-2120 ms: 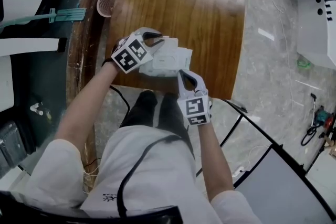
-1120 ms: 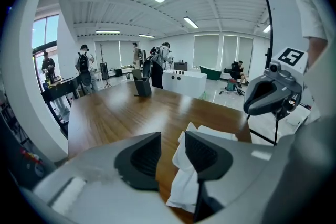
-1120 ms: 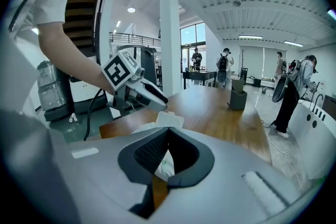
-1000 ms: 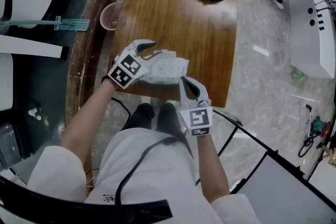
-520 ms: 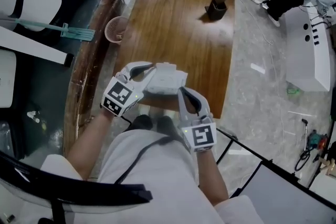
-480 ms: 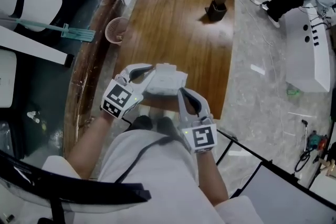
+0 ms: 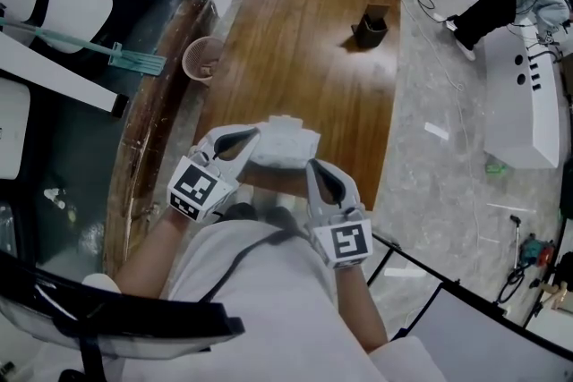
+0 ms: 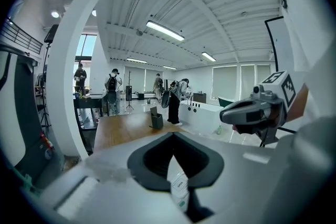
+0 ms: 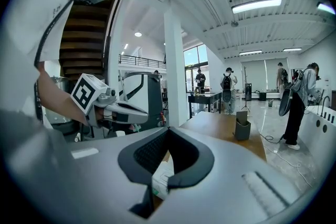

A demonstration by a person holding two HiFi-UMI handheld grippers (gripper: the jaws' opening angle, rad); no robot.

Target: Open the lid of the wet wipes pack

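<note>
Wet wipes pack (image 7: 285,144) hangs over wooden table (image 7: 304,31); left gripper (image 7: 253,137) clamps its left end, right gripper (image 7: 313,166) clamps its near corner.

wet wipes pack (image 7: 285,143): one
grippers: two, left gripper (image 7: 253,139) and right gripper (image 7: 312,165)
table (image 7: 304,40): one
black holder (image 7: 369,29): one
pink basket (image 7: 201,60): one
green broom (image 7: 116,54): one
people (image 8: 111,86), far off: at least four

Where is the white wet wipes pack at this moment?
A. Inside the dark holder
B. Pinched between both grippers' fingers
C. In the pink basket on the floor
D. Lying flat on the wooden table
B: the left gripper and the right gripper each clamp one side of the wet wipes pack.
</note>
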